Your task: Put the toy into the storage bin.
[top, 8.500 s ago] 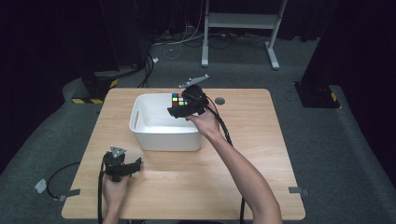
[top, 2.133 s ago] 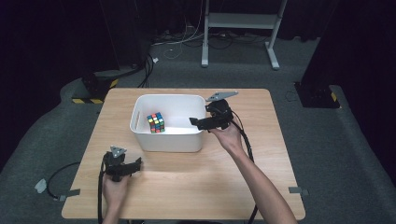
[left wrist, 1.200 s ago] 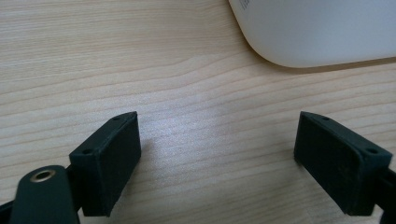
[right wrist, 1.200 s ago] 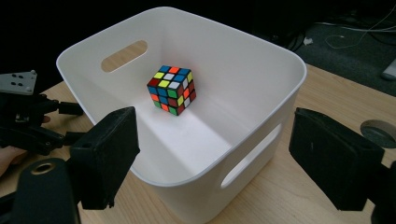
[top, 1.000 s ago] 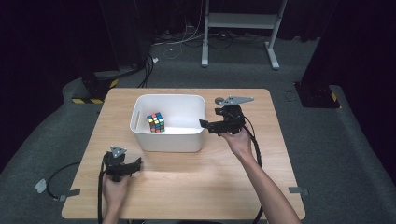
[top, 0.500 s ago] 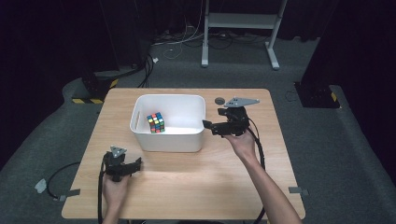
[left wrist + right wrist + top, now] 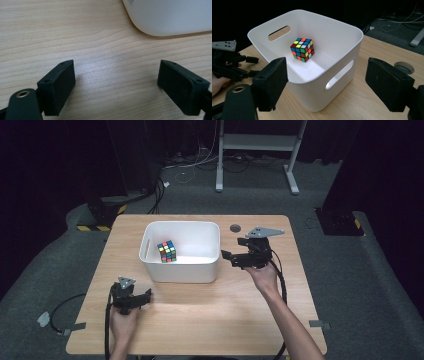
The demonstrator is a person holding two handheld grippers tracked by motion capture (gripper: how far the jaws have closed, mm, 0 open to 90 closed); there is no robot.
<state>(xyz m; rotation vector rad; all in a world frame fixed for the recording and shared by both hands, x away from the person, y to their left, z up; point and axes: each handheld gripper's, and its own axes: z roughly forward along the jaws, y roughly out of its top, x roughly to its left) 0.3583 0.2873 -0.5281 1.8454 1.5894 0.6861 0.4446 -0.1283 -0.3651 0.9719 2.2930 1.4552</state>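
The puzzle cube [image 7: 167, 251] sits on the floor of the white plastic bin [image 7: 150, 262], toward the bin's left wall as the high view shows it, one corner turned toward the right tool [image 7: 231, 259]. It looks like a light, rigid block of hard plastic: it should not crush or bend, but its smooth stickered faces could slip, and its layers may twist if squeezed off-centre. The safest hold, I judge, is on two opposite flat faces, pads square across the middle row, coming from above since the bin walls block a side approach. The right tool hovers just beside the bin's right wall, over the counter [image 7: 200, 310], pointing at the bin; its jaws stand apart with nothing between them and have just been closing somewhat. In the right gripper view the cube [image 7: 302, 49] lies beyond the near wall with its handle slot, well clear of the pads. The left tool [image 7: 139, 298] rests low by the counter's near edge, in front of the bin's near-left corner, jaws wide apart over bare wood, well apart from the cube.
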